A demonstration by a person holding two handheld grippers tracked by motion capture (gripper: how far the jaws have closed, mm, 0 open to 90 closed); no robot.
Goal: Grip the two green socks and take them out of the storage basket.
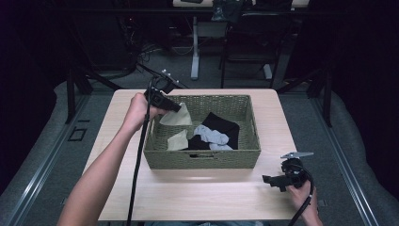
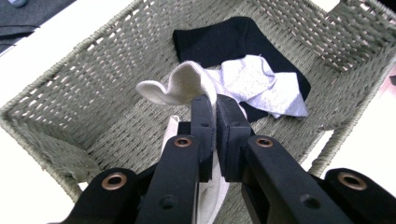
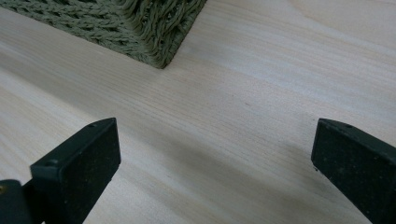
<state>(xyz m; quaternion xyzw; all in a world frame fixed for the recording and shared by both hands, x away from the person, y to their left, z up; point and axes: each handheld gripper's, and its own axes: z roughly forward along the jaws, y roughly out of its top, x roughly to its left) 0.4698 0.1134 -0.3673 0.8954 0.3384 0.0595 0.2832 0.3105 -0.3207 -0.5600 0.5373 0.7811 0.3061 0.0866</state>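
1 basket (image 1: 202, 158), 2 cream socks (image 1: 176, 117), 1 grey sock (image 1: 211, 135).

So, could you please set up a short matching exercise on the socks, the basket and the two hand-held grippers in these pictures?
Things:
1. cream sock
2. black sock
3. right hand-held gripper
4. wicker basket

States or places:
A. jaws wide apart above bare tabletop
B. lying flat on the basket floor, partly under a grey sock
C. pinched between the shut jaws of the left hand-held gripper
D. standing on the wooden table

Pairs: 1-C, 2-B, 3-A, 4-D
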